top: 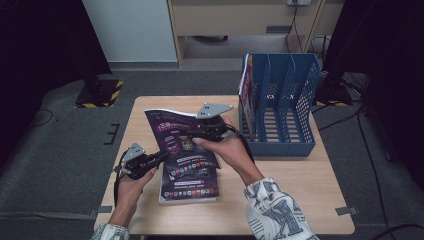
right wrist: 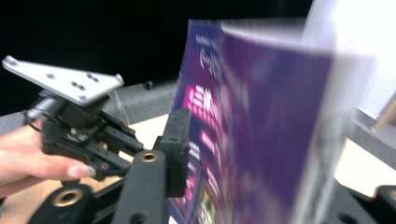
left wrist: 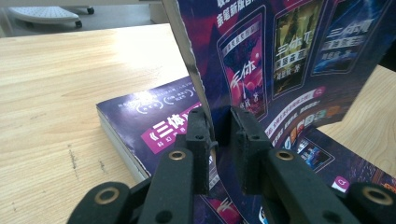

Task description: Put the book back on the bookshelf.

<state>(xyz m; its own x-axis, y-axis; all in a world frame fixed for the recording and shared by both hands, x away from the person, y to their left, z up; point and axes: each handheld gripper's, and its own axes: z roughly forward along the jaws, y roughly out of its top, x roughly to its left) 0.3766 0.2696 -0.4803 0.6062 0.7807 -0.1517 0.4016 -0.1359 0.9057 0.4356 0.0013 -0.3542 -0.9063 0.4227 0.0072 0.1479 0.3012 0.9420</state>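
A purple magazine (top: 172, 131) (left wrist: 280, 60) (right wrist: 261, 116) stands lifted and tilted over the table's middle. Under it a second purple book (top: 190, 189) (left wrist: 154, 130) lies flat on the wood. My left gripper (top: 159, 157) (left wrist: 219, 135) is shut on the raised magazine's lower left edge, one pad on each side of the sheets. My right gripper (top: 192, 133) (right wrist: 275, 158) sits at the magazine's right side. Its jaws stand wide around the pages and do not press them, and the far jaw is mostly hidden. The right gripper view also has the left gripper (right wrist: 93, 135) in a hand.
A blue slotted file rack (top: 277, 147) stands at the table's right rear, with a magazine (top: 245, 75) upright in its leftmost slot. Bare wood (top: 300, 185) lies in front of the rack. A stand base (top: 100, 92) with yellow-black stripes sits on the floor beyond the left corner.
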